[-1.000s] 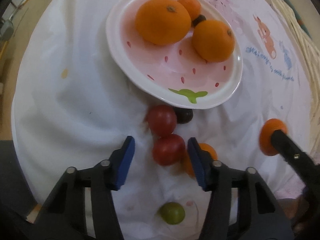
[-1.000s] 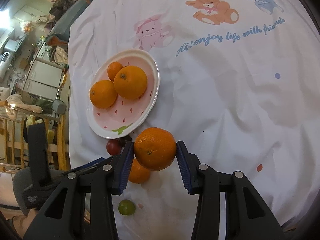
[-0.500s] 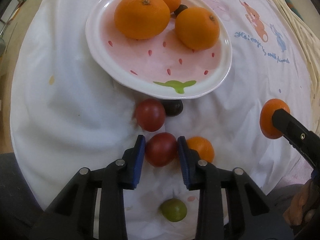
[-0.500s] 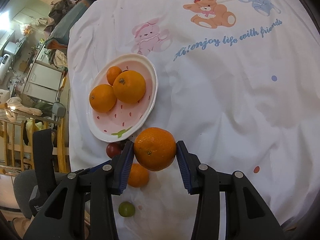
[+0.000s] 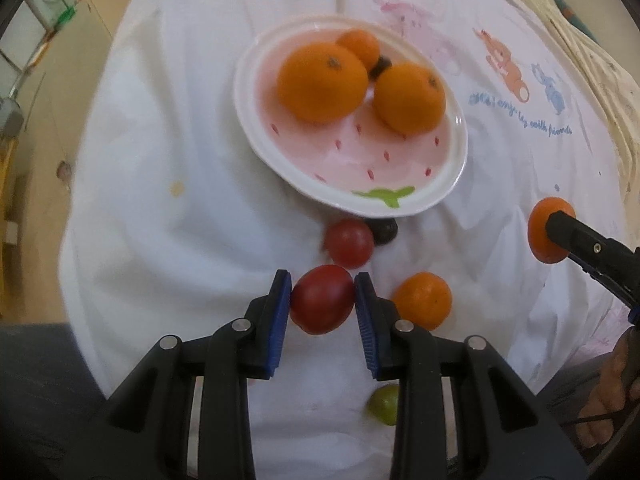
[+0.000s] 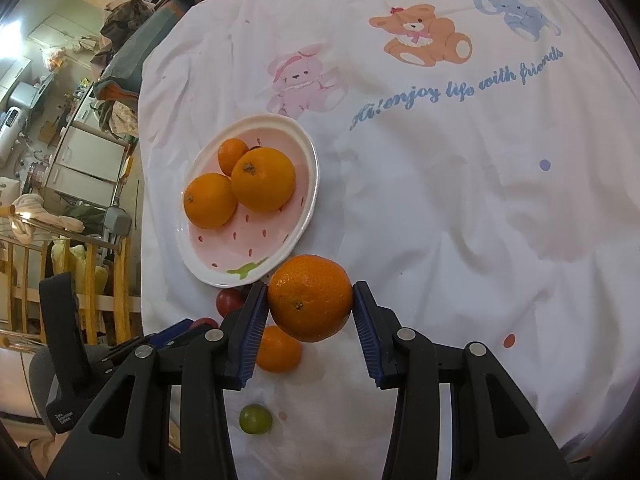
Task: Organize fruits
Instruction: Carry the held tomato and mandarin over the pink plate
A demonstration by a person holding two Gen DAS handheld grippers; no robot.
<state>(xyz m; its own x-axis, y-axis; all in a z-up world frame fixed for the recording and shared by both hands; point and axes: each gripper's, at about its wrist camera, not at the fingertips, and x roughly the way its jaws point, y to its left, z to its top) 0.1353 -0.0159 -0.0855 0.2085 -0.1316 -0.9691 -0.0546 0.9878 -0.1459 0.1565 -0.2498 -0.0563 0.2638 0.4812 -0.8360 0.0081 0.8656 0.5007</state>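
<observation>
My left gripper (image 5: 322,300) is shut on a red tomato (image 5: 322,299), held above the white cloth. My right gripper (image 6: 310,300) is shut on a large orange (image 6: 310,298); the same orange shows at the right of the left wrist view (image 5: 538,236). The pink strawberry plate (image 5: 400,168) holds two big oranges (image 5: 322,82) and a small one (image 5: 360,46), with a dark fruit (image 5: 382,66) between them. It also shows in the right wrist view (image 6: 224,254). A second red tomato (image 5: 349,242), a dark fruit (image 5: 384,230), a small orange (image 5: 422,300) and a green fruit (image 5: 384,404) lie on the cloth.
A white tablecloth (image 6: 460,200) with cartoon animals and blue lettering covers the round table. Wooden chair rails (image 6: 24,280) and kitchen clutter stand past the table's left edge. The left gripper's body (image 6: 64,356) shows at the lower left of the right wrist view.
My left gripper closed on the red tomato and lifted it, pulling back from the plate. My right gripper kept its hold on the large orange and barely moved.
</observation>
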